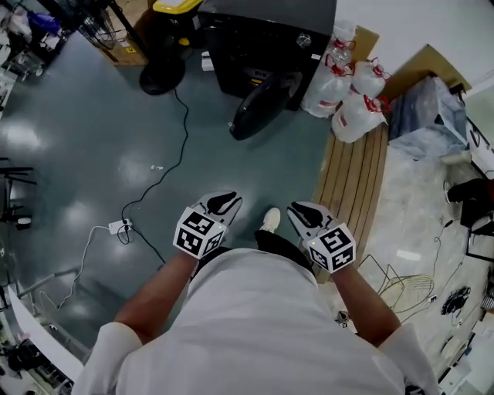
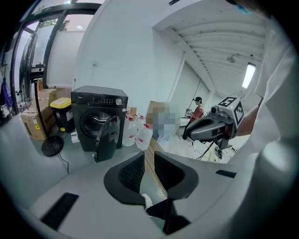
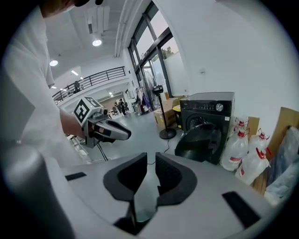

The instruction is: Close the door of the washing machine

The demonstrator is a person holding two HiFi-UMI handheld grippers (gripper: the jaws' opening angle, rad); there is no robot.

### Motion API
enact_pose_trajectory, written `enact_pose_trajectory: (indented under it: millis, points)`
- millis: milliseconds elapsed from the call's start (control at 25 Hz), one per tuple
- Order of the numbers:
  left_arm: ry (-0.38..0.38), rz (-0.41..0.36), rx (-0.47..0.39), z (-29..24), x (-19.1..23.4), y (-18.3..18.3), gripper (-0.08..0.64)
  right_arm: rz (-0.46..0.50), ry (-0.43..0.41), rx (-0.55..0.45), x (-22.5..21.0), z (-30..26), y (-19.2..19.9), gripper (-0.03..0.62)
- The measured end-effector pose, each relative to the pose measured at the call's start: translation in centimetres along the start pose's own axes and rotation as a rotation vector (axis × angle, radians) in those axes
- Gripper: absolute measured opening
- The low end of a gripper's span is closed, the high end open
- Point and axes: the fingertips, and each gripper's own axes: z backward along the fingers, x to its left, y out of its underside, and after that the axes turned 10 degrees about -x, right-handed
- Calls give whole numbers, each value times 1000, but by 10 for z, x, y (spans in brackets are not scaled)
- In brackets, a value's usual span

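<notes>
Both low: left tool (image 1: pixel 224 202), right tool (image 1: pixel 302 211); door (image 1: pixel 258 108) open.

1. A glossy grey-green floor (image 1: pixel 93 139) carried most of the things. A black washing machine (image 1: pixel 262 38) stood on it by the far wall.
2. Just left of the machine sat a stand's round black base (image 1: pixel 160 77) and a yellow-lidded bin (image 1: pixel 176 8).
3. A black cable (image 1: pixel 179 154) snaked from near that base toward a white plug block (image 1: pixel 118 226).
4. Clear jugs (image 1: pixel 351 92) with red caps stood right of the machine, at the far end of a strip of wooden slats (image 1: pixel 363 185).
5. Beyond the slats lay pale marbled flooring (image 1: pixel 417 208), with a wire frame (image 1: pixel 401 289) on it.
</notes>
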Motion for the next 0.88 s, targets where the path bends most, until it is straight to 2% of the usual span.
enact_pose_trajectory:
  millis: [160,440,640,880]
  points:
    - [-45,-8,1,-42,12,-22,75,15,-20,2,-46,-1,-7,72]
    - [-126,-24,34,-95,64,-45,83,-22,29,-23,-104,-8,-28,91]
    - [-153,-38,83,-135,116,-42,87,-67,97,-21,-136,-13,-33,97]
    - [-138,-85,168,-183,182,-34,91,-156,226,-1,-173,-31,-41,94]
